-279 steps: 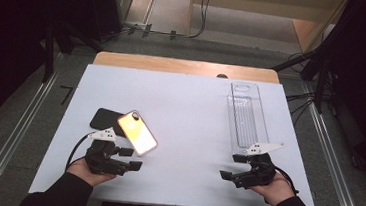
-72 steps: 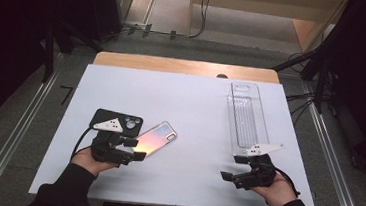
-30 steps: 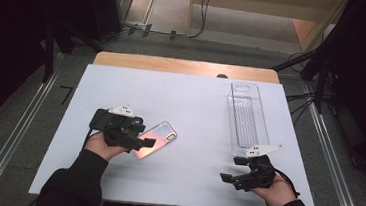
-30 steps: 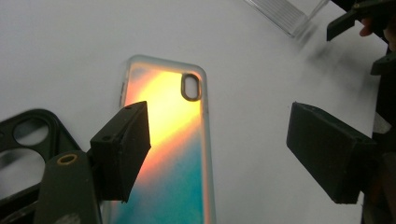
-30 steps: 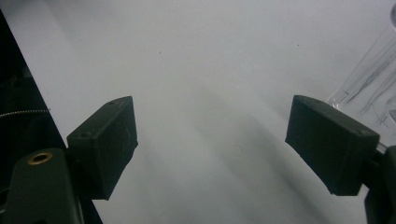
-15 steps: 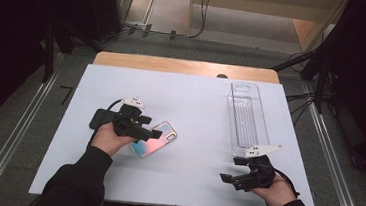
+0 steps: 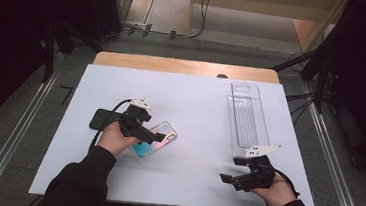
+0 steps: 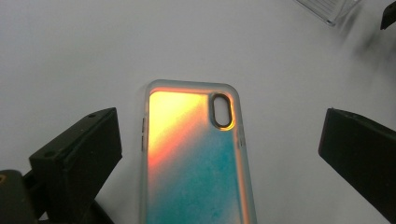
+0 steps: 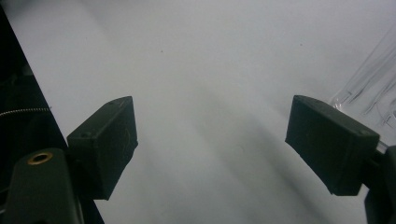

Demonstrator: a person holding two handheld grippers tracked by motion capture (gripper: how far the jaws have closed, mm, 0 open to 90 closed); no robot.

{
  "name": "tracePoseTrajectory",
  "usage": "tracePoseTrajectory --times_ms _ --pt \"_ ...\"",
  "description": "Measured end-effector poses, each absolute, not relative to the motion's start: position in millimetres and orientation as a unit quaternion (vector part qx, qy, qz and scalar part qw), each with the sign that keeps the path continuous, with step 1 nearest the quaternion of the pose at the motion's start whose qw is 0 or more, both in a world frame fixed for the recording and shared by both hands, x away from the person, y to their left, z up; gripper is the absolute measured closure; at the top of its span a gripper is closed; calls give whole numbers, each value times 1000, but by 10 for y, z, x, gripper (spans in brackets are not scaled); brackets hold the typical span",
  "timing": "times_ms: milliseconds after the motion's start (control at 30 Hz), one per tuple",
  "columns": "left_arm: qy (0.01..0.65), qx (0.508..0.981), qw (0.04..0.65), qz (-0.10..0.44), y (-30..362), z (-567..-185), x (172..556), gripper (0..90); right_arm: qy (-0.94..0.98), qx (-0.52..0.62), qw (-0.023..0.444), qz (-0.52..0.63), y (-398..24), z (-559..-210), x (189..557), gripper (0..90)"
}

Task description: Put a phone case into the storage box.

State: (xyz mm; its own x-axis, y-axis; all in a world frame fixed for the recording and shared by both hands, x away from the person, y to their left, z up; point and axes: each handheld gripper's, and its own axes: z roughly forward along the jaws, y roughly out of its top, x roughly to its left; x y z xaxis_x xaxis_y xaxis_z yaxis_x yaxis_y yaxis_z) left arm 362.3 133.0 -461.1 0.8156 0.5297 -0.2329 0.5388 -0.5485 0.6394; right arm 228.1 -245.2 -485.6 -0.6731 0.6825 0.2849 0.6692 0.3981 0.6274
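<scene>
The phone case (image 7: pixel 155 139) lies flat on the white counter (image 7: pixel 196 104), back side up, its iridescent orange-to-teal face showing. In the high view its long axis runs on a diagonal: the camera-cutout end points up and to the right, away from the person, and the other end sits under the left hand. In the left tool view the case runs lengthwise up the middle of the frame, the oval camera cutout (image 8: pixel 221 110) at the far end on its right side and the side buttons along its left edge.

The left tool (image 7: pixel 144 130) sits over the near end of the case. Its jaws have just been opening and now stand spread wide, one on each side of the case with bare counter showing between each jaw and the case's long edges, so nothing is pinched. A dark flat phone-like slab (image 7: pixel 100 119) lies just left of the case, behind the left hand.

Right of the case the counter is bare for a long stretch up to the clear plastic tray (image 7: pixel 248 119), which lies lengthwise well apart from it. Beyond the case's far end, open counter runs to the wooden edge.

The right tool (image 7: pixel 235 174) rests near the front edge, well right of the case, just below the tray's near end, jaws spread over bare counter.
</scene>
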Motion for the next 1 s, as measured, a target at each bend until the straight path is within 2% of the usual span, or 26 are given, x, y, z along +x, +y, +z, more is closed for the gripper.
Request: tracePoseTrajectory --times_ms 767,1000 --pt "301 898 320 -16 1257 -4895 3608 1 836 404 9 371 -2453 -4856 2281 147" --pt "295 902 315 0 1236 -4962 3568 0 836 404 9 371 -2454 -4857 2282 147"
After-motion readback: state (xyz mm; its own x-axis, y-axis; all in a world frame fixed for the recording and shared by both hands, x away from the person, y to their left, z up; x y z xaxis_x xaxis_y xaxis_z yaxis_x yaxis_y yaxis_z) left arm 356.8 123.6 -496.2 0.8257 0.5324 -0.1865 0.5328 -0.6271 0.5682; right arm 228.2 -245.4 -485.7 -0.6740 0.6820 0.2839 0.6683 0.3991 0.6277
